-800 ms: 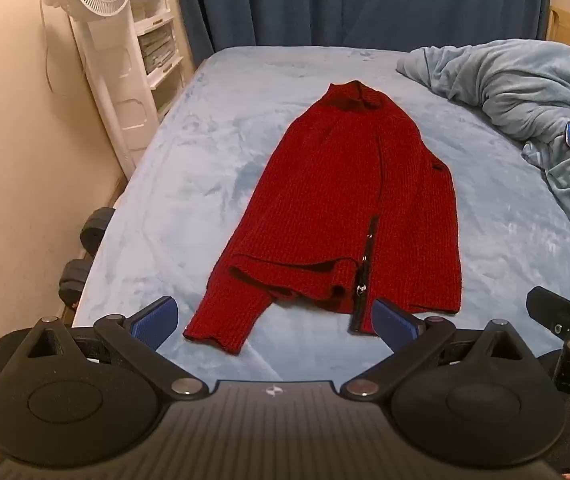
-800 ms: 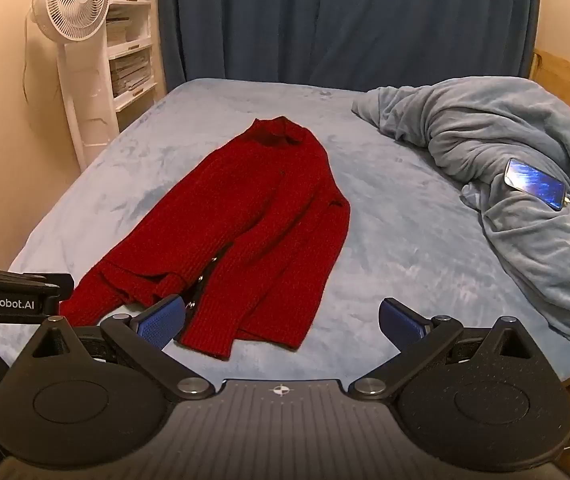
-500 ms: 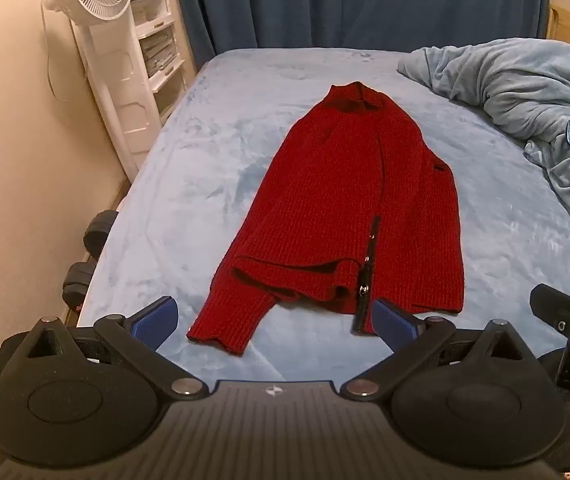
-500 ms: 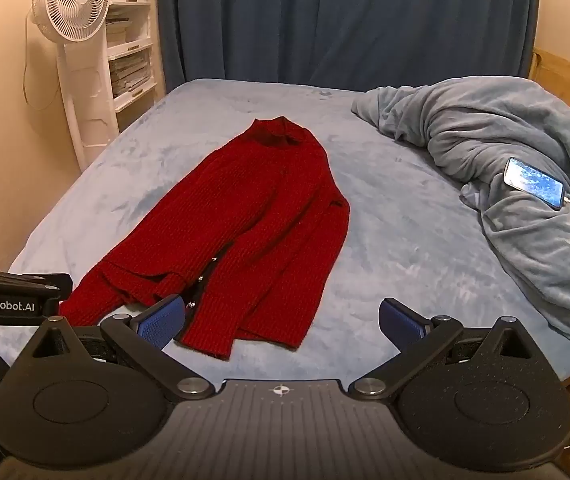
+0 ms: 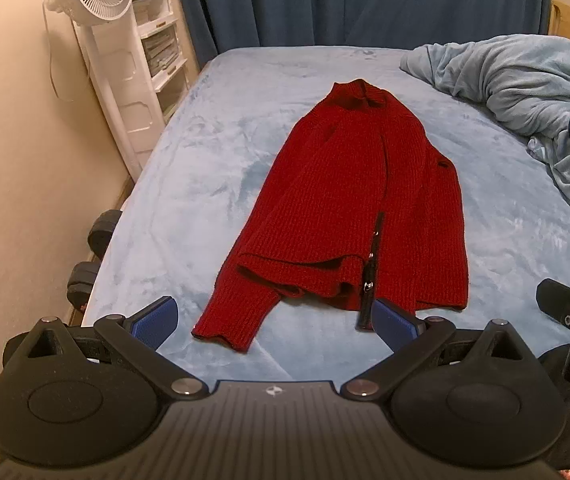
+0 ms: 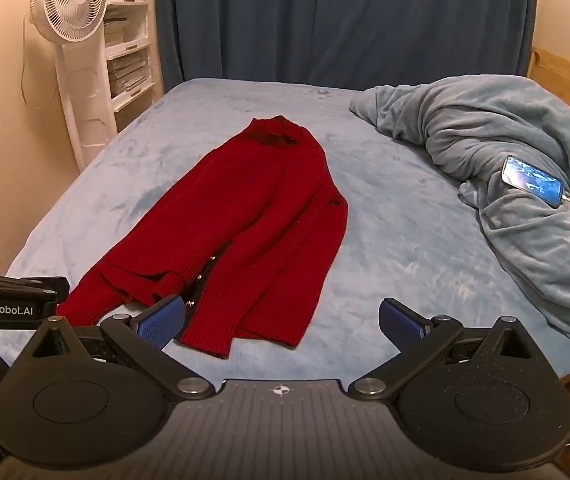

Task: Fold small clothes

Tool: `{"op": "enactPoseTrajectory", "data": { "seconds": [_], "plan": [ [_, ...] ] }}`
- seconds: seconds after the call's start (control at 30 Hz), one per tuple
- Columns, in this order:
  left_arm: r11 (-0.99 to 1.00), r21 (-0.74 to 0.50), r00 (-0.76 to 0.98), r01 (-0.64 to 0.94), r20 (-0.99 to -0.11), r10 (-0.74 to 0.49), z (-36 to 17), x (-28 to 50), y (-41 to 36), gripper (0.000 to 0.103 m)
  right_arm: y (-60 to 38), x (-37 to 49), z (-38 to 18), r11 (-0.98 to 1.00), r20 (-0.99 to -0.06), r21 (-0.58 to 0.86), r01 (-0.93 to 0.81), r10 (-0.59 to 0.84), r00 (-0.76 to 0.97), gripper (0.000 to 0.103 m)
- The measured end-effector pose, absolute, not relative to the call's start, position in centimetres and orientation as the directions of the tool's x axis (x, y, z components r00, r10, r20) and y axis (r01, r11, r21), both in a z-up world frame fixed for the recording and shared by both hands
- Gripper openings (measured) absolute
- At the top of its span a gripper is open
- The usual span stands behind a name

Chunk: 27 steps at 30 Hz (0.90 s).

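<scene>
On the pale blue bed [image 5: 189,208], a red knitted sweater [image 5: 349,208] is laid lengthwise, collar far, sleeves apparently folded in. The left gripper [image 5: 273,316] and right gripper [image 6: 281,316] are held spread wide and empty above the near hem. A fold is judged pending; the hem must be grasped. A rumpled blanket [image 6: 505,152], phone [image 6: 531,180], fan [image 6: 69,4] and curtain [image 6: 325,20] are shown.
</scene>
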<state>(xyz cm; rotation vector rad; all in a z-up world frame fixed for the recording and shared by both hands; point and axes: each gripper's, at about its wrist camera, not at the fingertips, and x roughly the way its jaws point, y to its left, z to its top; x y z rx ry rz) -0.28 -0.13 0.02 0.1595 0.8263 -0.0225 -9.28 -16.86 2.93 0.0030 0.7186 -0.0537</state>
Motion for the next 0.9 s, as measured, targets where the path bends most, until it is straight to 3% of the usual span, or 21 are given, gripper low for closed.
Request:
{"op": "enactPoseTrajectory", "data": {
  "seconds": [0.9],
  "plan": [
    [0.986,0.152,0.668,0.073,-0.742,0.065,-0.18,-0.33,-0.01,0.103,-16.75,-9.0,3.66,0.999,-0.65,-0.021,0.034,-0.039,0.759,0.102]
  ]
}}
